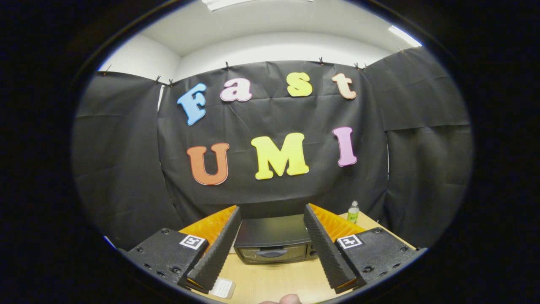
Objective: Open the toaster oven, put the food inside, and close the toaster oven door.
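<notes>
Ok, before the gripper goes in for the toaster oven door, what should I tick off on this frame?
1. Toaster oven in sight, ahead of and beyond the fingers: ok.
2. Door shut, handle facing the gripper: ok, the door is yet to be opened.
3. Gripper open, nothing between its fingers: ok.
4. Tabletop between the fingers and the oven free of obstacles: ok; a small white container lies off beside one finger.
5. Food to load identified: cannot tell; the white container may hold it.
6. Green bottle at the back of the table, out of the door's way: ok.
</notes>
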